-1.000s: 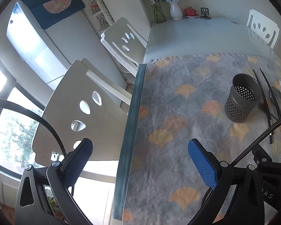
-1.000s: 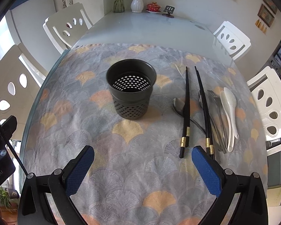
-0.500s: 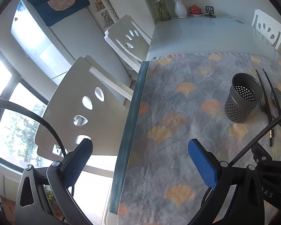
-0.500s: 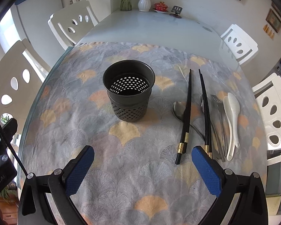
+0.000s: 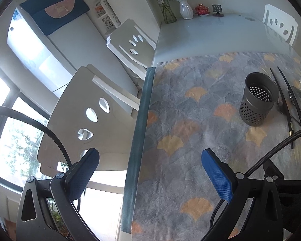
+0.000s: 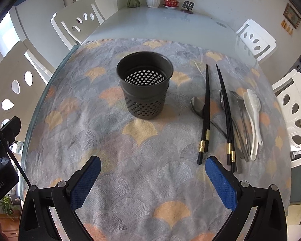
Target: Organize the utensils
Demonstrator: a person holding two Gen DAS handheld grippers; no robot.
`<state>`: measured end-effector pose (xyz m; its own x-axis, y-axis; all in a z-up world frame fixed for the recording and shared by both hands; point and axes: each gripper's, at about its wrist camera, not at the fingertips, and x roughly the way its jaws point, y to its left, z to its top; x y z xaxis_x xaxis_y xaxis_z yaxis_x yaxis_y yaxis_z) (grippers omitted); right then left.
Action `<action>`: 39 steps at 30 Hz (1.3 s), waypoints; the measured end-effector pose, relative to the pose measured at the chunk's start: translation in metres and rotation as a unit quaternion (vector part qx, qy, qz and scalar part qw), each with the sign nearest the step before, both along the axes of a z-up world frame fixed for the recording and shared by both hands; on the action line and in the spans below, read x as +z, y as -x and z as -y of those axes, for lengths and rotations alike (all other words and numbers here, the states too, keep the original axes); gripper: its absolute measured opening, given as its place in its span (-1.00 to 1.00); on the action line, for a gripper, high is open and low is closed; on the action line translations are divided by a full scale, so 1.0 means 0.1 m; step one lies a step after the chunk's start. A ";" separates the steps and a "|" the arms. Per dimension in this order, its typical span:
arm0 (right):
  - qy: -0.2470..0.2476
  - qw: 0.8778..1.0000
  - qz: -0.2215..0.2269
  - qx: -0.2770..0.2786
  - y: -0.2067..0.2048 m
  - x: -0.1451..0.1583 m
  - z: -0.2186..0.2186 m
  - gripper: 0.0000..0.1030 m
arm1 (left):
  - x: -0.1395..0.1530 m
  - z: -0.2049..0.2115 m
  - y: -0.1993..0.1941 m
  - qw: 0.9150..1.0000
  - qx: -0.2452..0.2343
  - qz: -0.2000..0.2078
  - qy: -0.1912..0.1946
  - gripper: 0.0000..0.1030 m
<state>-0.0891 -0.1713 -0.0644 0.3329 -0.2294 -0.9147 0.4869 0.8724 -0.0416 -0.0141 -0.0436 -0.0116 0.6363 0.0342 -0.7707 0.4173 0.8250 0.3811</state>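
Closest in, the right gripper (image 6: pixel 153 177) hangs over the fan-patterned tablecloth (image 6: pixel 114 156) with its blue pads spread wide and nothing between them. The left gripper (image 5: pixel 149 166) is likewise spread and empty, out over the table's left edge beside a white chair (image 5: pixel 86 120).

Just beyond the right gripper's right-hand pad lie the gold-banded butts of the black chopsticks (image 6: pixel 205 116), one pair left of the other, with a steel spoon (image 6: pixel 197 104) under the nearer pair, a fork (image 6: pixel 237 108) and a white rice paddle (image 6: pixel 252 116) further right. I'd guess the chopsticks are light, stiff and slick, likely to roll; pinching near the banded ends looks safest.

Further back, left of the utensils and well apart from both grippers, stands the empty perforated dark holder (image 6: pixel 145 84), upright.
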 end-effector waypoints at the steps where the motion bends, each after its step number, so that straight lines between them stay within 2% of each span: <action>1: 0.000 1.000 -0.002 -0.001 0.00 -0.01 -0.02 1.00 | -0.01 -0.02 0.00 1.000 -0.002 -0.002 -0.001 0.98; 15: 0.013 1.000 -0.008 -0.008 0.00 -0.02 -0.17 1.00 | -0.03 -0.17 -0.05 1.000 -0.007 -0.004 0.010 0.98; 39: 0.012 0.999 -0.006 -0.030 0.17 0.00 -0.03 1.00 | -0.04 -0.10 0.04 1.000 -0.012 -0.005 0.010 0.98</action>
<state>-0.1060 -0.1680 -0.0644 0.3066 -0.2709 -0.9125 0.5370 0.8407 -0.0692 -0.0178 -0.0334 -0.0157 0.6286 0.0037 -0.7777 0.4410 0.8220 0.3604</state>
